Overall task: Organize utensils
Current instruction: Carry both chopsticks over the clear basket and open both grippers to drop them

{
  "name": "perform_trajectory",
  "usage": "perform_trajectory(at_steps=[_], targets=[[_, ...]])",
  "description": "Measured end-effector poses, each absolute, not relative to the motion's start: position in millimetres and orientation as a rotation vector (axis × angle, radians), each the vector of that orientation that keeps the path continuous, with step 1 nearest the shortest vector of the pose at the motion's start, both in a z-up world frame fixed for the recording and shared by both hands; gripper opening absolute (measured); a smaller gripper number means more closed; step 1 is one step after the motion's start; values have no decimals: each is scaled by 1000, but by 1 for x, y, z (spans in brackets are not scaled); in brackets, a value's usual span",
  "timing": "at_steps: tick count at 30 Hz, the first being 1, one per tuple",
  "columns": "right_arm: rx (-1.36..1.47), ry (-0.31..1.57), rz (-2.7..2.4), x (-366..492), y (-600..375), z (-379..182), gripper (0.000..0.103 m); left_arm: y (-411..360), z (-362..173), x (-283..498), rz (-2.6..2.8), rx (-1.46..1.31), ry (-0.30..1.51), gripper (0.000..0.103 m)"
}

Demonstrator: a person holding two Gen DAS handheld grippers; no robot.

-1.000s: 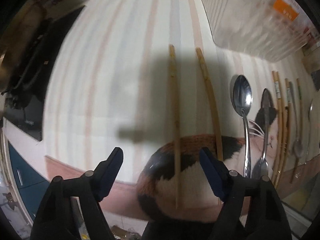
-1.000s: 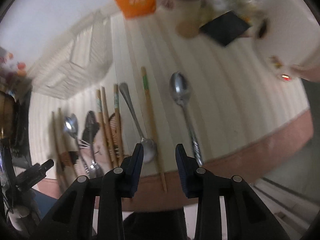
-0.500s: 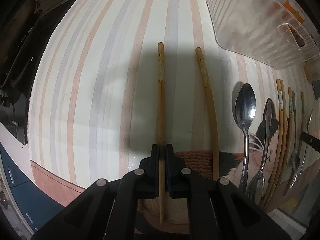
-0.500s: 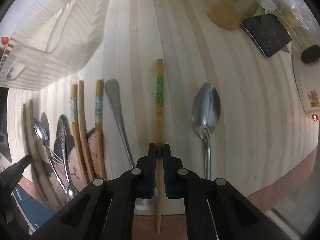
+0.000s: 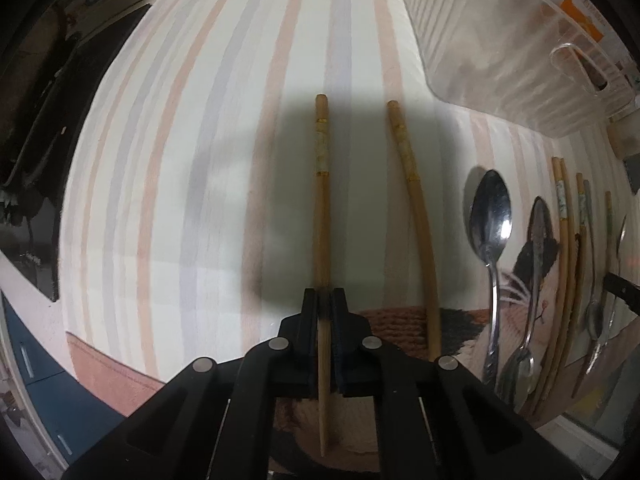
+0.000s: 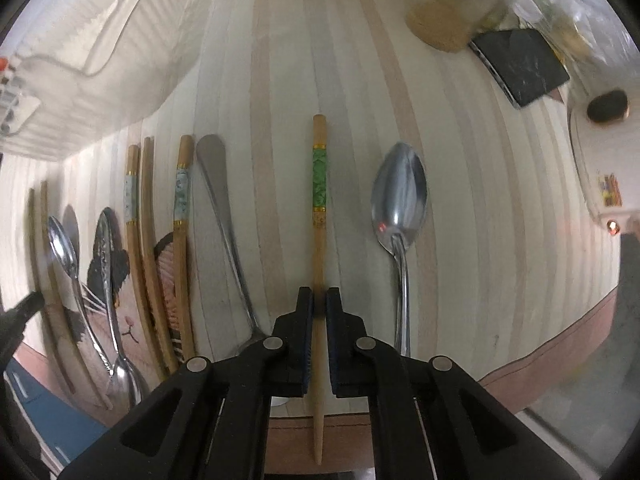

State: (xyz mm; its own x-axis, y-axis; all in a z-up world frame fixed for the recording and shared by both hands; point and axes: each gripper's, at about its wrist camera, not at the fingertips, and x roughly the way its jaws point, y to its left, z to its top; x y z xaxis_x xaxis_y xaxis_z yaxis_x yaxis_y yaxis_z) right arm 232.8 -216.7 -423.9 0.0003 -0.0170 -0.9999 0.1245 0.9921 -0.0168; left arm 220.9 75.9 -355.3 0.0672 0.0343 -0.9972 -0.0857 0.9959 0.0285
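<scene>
My left gripper (image 5: 325,300) is shut on a bamboo chopstick with a pale band (image 5: 321,208), held along the fingers over the striped cloth. Its mate (image 5: 416,220) lies just to the right. My right gripper (image 6: 319,300) is shut on a bamboo chopstick with a green band (image 6: 319,216). A steel spoon (image 6: 398,216) lies to its right and a spoon with its handle pointing away (image 6: 224,216) to its left. Further left lie several chopsticks (image 6: 138,220) and two spoons (image 6: 68,256).
A clear ribbed plastic tray (image 5: 504,48) stands at the back, also in the right wrist view (image 6: 80,52). A jar (image 6: 444,20), a black phone (image 6: 520,64) and an orange box sit at the back right. The table edge runs close below both grippers.
A second ago both grippers were open above the table. Both came down and shut on their chopsticks half a second ago. Since then both chopsticks appear slightly lifted; the views shifted little.
</scene>
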Motion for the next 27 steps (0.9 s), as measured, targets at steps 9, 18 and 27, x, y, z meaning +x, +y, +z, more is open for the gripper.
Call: perform_trajectory(at_steps=[9, 18, 27], targets=[[146, 1452, -63, 217, -227, -379, 7, 95, -305, 205, 159, -23, 1400, 4], [243, 1344, 111, 270, -219, -274, 7, 78, -194, 242, 29, -131, 1247, 4], [269, 1279, 238, 400, -171, -236, 7, 26, -159, 381, -139, -238, 1251, 4]])
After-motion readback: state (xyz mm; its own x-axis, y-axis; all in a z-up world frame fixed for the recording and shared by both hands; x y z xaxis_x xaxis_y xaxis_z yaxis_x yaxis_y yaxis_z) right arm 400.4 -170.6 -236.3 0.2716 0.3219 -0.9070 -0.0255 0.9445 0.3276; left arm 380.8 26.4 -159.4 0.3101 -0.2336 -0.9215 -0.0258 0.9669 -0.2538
